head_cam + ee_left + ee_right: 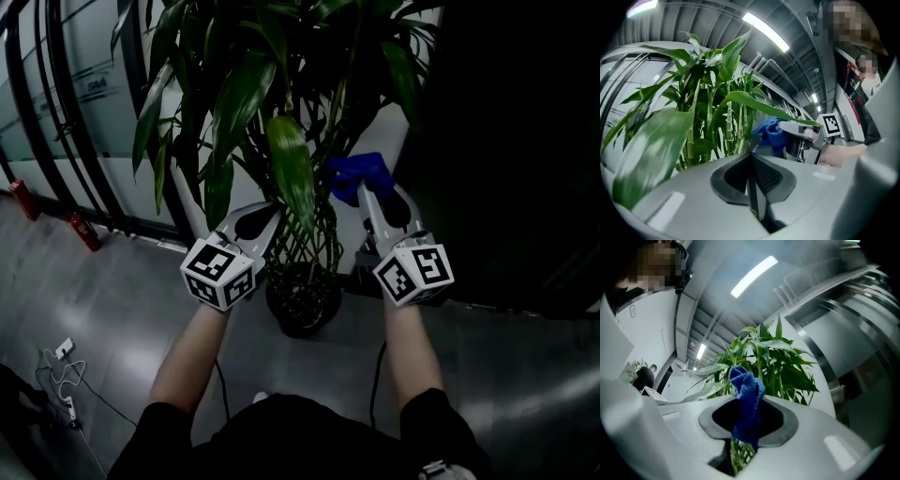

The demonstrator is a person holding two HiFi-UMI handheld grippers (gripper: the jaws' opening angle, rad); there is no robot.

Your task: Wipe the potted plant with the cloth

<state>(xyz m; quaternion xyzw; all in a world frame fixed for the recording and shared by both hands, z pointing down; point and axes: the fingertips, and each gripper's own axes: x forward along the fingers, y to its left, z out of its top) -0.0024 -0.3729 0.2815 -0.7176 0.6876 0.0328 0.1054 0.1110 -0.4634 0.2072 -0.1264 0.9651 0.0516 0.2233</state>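
One potted plant (291, 169) is seen, and its dark pot (302, 305) is shown only in the head view, low on the floor between the two grippers. One blue cloth (746, 399) is clamped in the right gripper (749, 416), up against the leaves' right side. The left gripper (751, 164) is closed on nothing, jaws pressed together near the stalks.

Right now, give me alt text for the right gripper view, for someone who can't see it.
The right gripper grips a blue cloth in its shut jaws, with the cloth bunched up above them. Behind it stands a leafy green plant, with a ceiling light overhead.
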